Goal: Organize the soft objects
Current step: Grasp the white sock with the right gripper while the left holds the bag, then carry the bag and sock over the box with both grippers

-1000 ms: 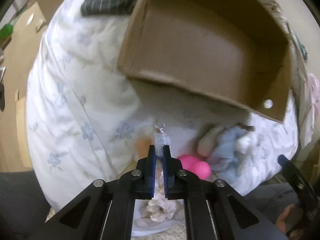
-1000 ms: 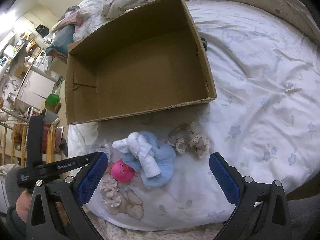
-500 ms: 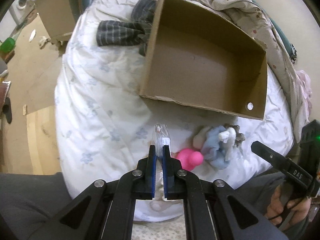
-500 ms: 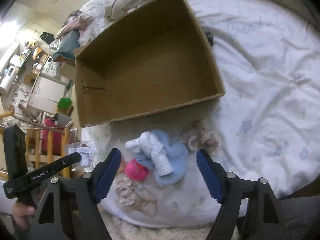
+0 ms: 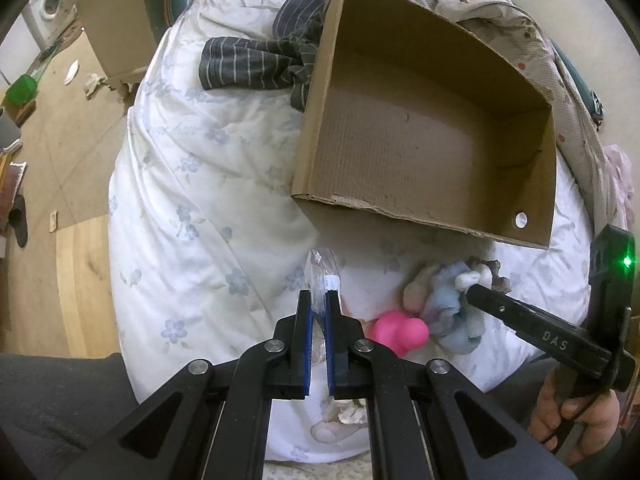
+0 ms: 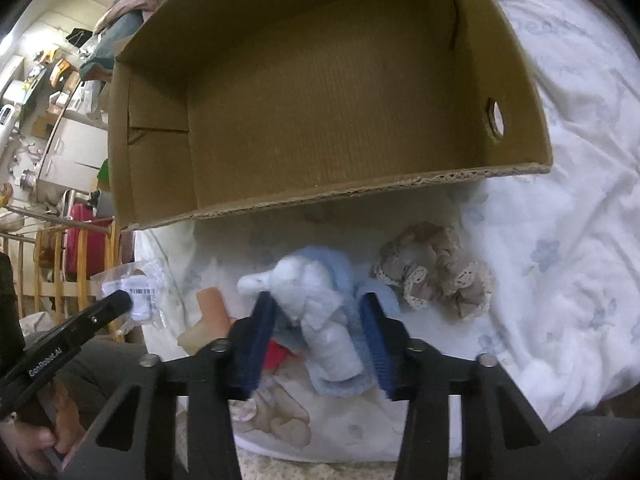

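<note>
The left gripper point(image 5: 319, 312) pinched a plastic bag point(image 5: 322, 276); the right gripper point(image 6: 318, 332) straddled the blue toy point(image 6: 320, 300), jaws apart.

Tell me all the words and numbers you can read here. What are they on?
"DAS": white letters on the black right gripper arm, seen in the left wrist view.
"GenRobot.AI": white letters on the black left gripper arm, in the right wrist view.
Barcode label on the clear plastic bag in the left jaws: print too small to read.

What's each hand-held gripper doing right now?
Left: shut on plastic bag.
Right: open, fingers either side of the blue toy, not clamped.
</note>
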Demonstrator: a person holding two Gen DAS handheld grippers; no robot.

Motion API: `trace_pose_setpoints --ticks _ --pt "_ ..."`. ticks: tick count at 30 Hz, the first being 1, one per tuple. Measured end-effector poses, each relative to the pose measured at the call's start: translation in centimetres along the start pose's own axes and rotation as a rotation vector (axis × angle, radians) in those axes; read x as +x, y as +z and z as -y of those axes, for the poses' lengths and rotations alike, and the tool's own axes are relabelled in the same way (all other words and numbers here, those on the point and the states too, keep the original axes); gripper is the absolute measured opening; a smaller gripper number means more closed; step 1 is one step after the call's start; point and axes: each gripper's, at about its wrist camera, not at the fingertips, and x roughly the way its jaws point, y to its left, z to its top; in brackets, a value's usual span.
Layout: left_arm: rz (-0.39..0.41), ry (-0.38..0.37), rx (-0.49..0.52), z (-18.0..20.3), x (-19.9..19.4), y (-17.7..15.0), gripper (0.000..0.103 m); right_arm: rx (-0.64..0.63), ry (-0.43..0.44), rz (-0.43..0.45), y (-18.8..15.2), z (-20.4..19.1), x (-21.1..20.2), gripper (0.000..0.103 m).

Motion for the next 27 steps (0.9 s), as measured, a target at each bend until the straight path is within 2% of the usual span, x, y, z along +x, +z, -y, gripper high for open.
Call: trace_pose_setpoints --ticks 2,6,9,17,23,27 --pt "0.006 0.001 0.001 0.1 0.0 0.0 0.005 -0.032 0.004 0.037 -0.2 -0.4 -0.9 0.021" --pt "0.013 0.007 -0.005 0.0 -0.1 -0.1 0.005 -0.035 0.042 0.148 -0.4 -0.6 -3.8 0.021" --pt "0.021 0.015 -0.003 0.0 -0.1 -0.2 0.005 -0.015 0.078 0.146 -0.6 -0.1 -4.4 0.021" --pt "0.051 0.041 0.013 0.7 -0.9 -0.7 0.005 -0.052 0.066 0.172 -1.0 -0.7 -5.4 0.021" --pt "0.135 0.047 0.043 1.6 -4.3 0.0 0.005 -0.077 0.096 0.223 -1.4 -1.1 -8.1 0.021" --pt "0.186 0.025 0.05 2.5 -6.4 2.1 0.005 -0.1 0.107 0.273 -0.3 -2.0 -10.1 0.021"
